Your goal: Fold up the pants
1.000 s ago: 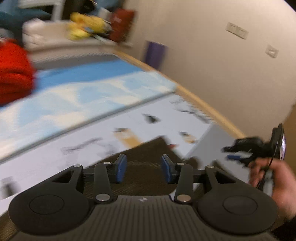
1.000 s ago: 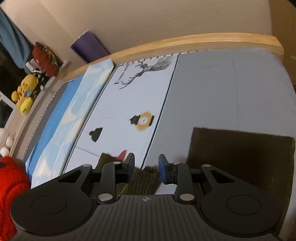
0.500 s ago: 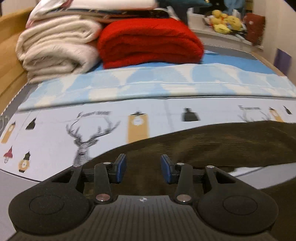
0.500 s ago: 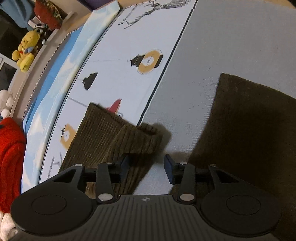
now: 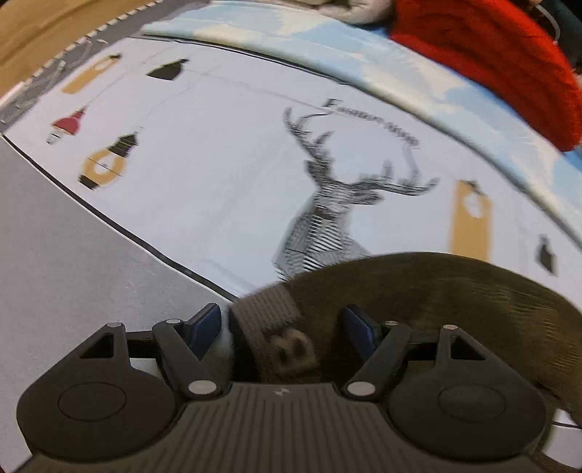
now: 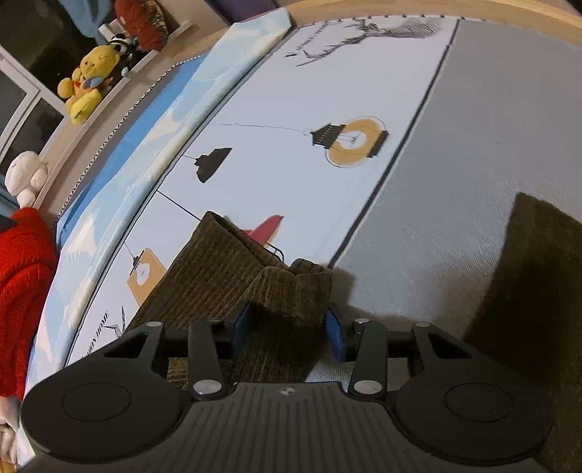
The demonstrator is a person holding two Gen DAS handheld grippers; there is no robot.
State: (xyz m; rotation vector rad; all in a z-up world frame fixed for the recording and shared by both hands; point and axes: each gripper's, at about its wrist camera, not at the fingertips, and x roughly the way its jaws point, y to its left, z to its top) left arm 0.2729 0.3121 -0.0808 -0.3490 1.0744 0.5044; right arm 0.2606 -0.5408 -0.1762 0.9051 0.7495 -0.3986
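Dark olive-brown corduroy pants lie on a printed bed sheet. In the left wrist view the waistband end (image 5: 271, 320) with a ribbed band sits between the fingers of my left gripper (image 5: 282, 327), which is open. In the right wrist view the leg cuffs (image 6: 291, 287) lie between the fingers of my right gripper (image 6: 287, 327), which is open. A second dark folded piece of fabric (image 6: 538, 276) lies at the right on the grey part of the sheet.
The sheet (image 5: 218, 174) has deer and lantern prints and a grey panel (image 6: 454, 163). A red blanket (image 5: 491, 62) lies at the back. Stuffed toys (image 6: 85, 87) sit on a ledge beside the bed. A wooden bed frame (image 6: 436, 5) borders the far edge.
Both grippers have dropped closer to the pants and opened wider. The left one swung left to the waistband; the right one moved over the leg cuffs.
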